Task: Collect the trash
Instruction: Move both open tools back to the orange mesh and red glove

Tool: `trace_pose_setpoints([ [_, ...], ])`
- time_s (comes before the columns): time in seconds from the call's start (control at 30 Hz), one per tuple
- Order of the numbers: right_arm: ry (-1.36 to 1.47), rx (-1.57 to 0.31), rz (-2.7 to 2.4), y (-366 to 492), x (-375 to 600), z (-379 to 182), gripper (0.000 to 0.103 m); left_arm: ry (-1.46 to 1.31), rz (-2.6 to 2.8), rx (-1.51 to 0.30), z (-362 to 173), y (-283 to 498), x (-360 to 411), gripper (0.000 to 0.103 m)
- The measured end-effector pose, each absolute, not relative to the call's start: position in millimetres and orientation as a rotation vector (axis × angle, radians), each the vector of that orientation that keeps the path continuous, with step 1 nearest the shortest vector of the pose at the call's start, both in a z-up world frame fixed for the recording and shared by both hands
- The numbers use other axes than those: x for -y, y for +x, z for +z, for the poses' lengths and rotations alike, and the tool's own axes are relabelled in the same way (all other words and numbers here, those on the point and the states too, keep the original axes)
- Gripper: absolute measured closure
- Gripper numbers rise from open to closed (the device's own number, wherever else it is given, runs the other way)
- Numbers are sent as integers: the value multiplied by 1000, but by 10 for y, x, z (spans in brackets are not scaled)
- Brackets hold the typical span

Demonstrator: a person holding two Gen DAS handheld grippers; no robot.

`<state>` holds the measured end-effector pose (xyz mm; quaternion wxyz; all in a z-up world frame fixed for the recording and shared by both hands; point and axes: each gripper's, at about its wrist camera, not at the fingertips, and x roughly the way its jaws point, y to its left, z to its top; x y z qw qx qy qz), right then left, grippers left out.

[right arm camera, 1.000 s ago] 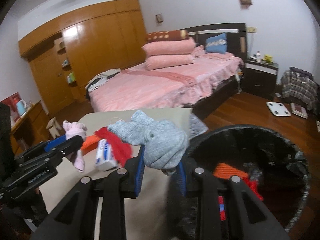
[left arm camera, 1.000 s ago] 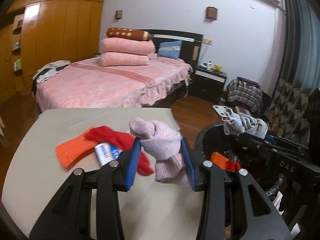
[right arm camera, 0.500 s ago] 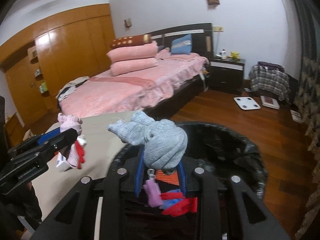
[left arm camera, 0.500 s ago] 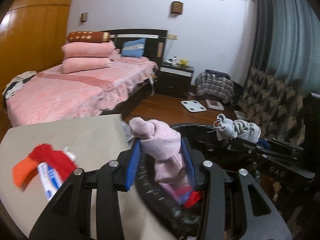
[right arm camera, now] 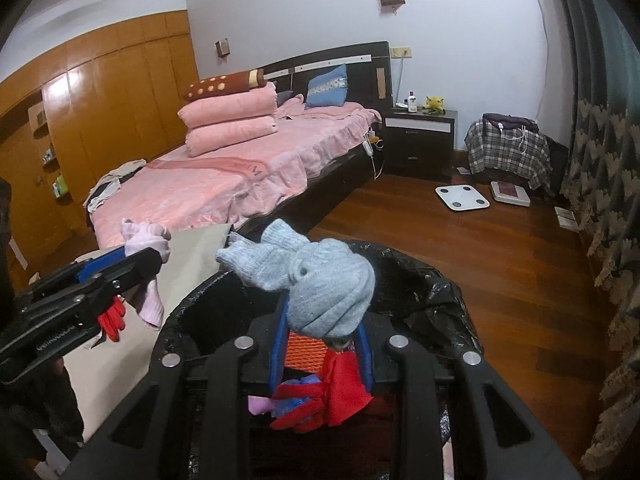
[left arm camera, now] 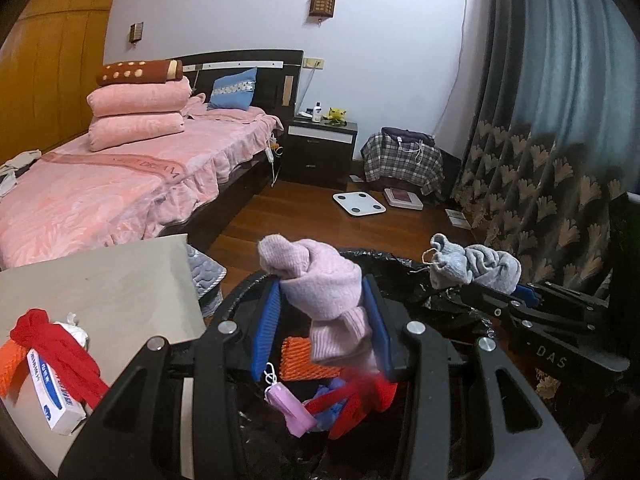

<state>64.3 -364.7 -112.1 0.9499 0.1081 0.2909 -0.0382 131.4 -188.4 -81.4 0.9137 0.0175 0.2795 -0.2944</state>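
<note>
Now past the table's (left arm camera: 120, 288) right edge, the left gripper (left arm camera: 324, 328) clamps a pink sock (left arm camera: 320, 292) and the right gripper (right arm camera: 320, 344) a grey glove (right arm camera: 320, 284) above the bin's (right arm camera: 440, 280) open mouth.

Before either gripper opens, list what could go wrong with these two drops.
1. The pink sock in the left gripper hangs near the bin's table-side rim; it could land outside.
2. The grey glove bulges above the right gripper; knit may snag on the pads.
3. The two grippers are close over the bin; they might collide.
</note>
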Motion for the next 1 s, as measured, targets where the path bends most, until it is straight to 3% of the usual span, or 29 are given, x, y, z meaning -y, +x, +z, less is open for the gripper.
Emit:
trace_pose_setpoints([
  [0.1, 220, -594, -86, 641, 3677, -1145, 73, 34, -620, -585, -848, 1345, 1911, 59],
  [0.17, 220, -605, -95, 664, 3699, -1172, 67, 39, -640, -602, -895, 1374, 1941, 41],
  [0.2, 219, -610, -99, 677, 3689, -1173, 58, 38, -640, -601, -899, 1384, 1941, 31],
  [0.37, 214, -595, -127, 657, 3707, -1159, 32, 32, -614, -591, -913, 1380, 1787, 25],
  [0.43, 209, -578, -128, 642, 3677, -1118, 14, 37, -583, -575, -894, 1372, 1650, 20],
  [0.5, 196, -565, -132, 643, 3628, -1072, 6, 39, -549, -568, -869, 1376, 1486, 18],
  [1.0, 144, -556, 87, 947, 2578, -803, 6, 10, -238, -533, -648, 1233, 93, 13],
])
